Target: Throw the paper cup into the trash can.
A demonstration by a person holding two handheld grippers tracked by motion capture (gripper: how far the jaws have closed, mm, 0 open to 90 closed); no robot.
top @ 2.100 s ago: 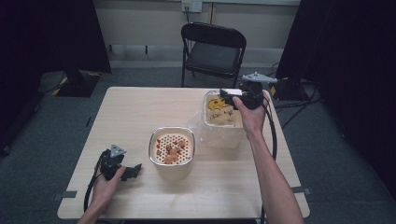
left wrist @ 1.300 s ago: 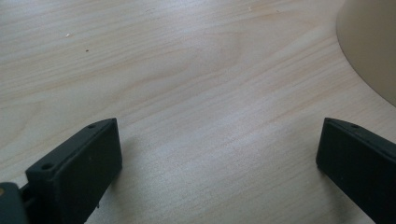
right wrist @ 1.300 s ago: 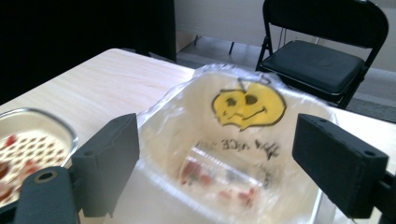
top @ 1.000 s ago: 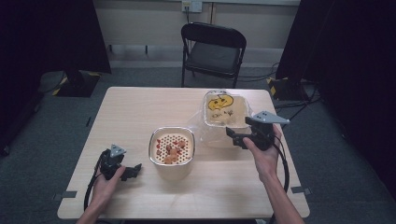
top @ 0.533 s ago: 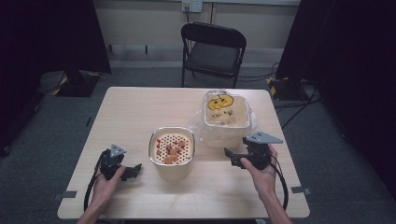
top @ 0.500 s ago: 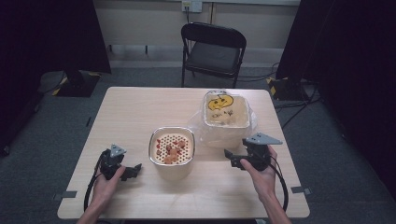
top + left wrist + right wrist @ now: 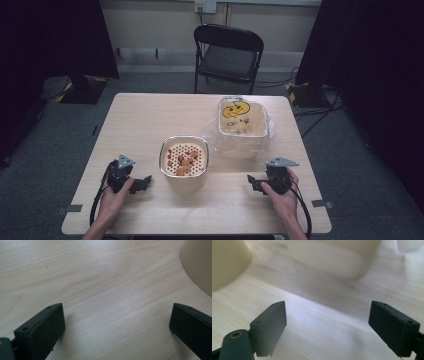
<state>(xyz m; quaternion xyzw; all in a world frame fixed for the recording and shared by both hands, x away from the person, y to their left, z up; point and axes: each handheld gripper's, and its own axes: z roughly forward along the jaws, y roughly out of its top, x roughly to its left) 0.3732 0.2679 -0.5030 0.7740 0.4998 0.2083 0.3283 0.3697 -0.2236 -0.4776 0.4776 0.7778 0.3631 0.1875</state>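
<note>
2 grippers, both jaws wide, empty: left gripper near table front-left corner, right gripper front-right. 2 tubs: strainer tub front-centre, bagged tub right-back. 1 chair behind.

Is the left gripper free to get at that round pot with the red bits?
Probably yes. The left gripper rests open on the table, jaws toward the round pot, with bare wood between them.
</note>
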